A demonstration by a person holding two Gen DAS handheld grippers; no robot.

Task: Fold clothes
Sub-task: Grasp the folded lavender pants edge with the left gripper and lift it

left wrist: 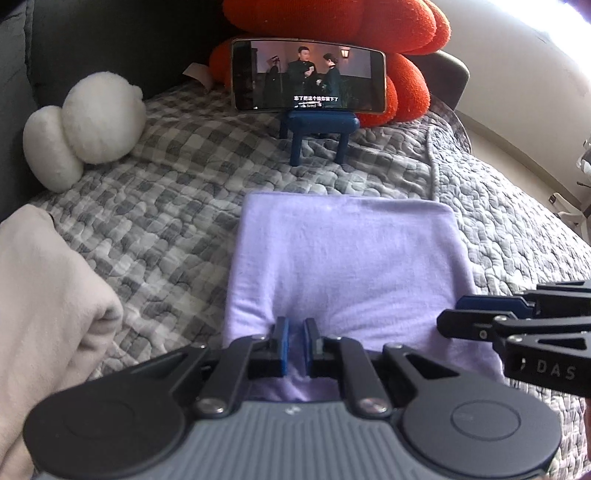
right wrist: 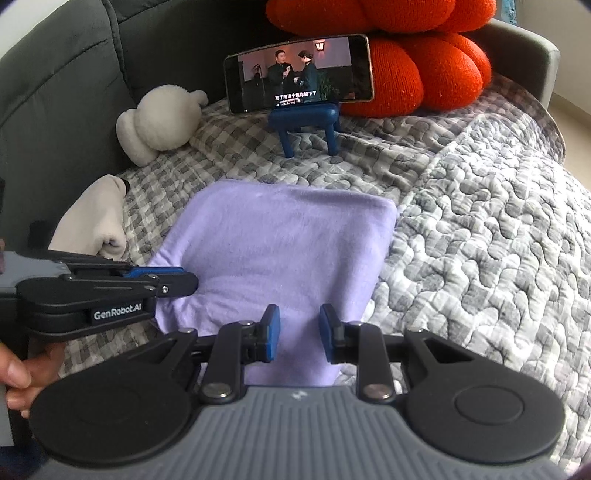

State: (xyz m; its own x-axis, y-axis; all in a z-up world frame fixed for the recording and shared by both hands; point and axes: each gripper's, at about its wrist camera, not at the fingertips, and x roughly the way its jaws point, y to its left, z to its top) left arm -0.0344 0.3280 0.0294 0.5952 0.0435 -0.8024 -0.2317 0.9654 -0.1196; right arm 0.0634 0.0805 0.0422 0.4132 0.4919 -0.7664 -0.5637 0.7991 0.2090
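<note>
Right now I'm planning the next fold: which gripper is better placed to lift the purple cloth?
Left. The left gripper already pinches the purple cloth at its near edge; the right gripper hangs open.

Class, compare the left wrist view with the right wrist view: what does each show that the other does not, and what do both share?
Only the left wrist view: the left tongs head-on, pinching a ridge of the purple cloth, and the pale wall at right.
Only the right wrist view: the right tongs head-on, pads apart over the cloth, and a hand at the lower left.
Both: the phone on its blue stand, white plush, orange cushion, beige garment, checked quilt.
</note>
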